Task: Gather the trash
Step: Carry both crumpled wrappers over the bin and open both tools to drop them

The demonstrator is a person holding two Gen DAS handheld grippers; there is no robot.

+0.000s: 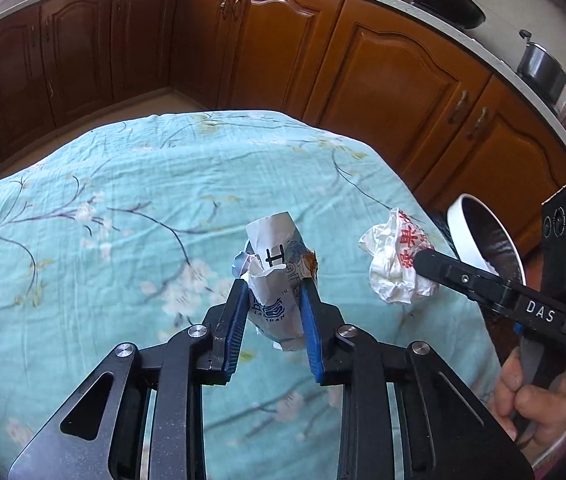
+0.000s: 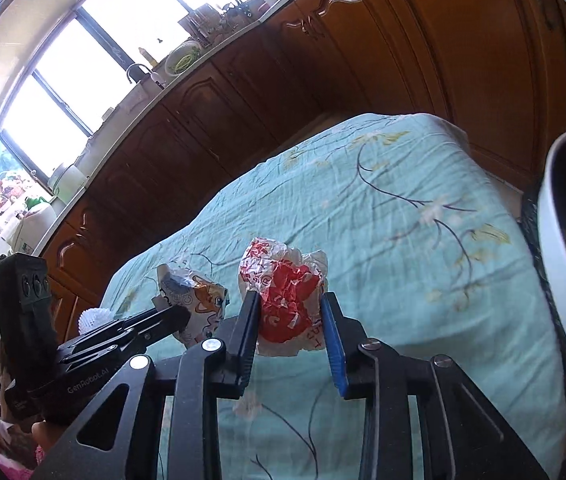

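The left gripper clamps a crumpled printed wrapper above the floral tablecloth; the right gripper pinches a red-and-white wrapper, nearest the white-rimmed bin, likely for dropping.

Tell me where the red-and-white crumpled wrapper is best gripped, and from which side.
Grip the red-and-white crumpled wrapper across its bulging middle, coming from the near table edge, as the right hand-held gripper does: the wad is rounded and compressible, so side pads squeeze it evenly.

Trash bin cut off, contents unclear
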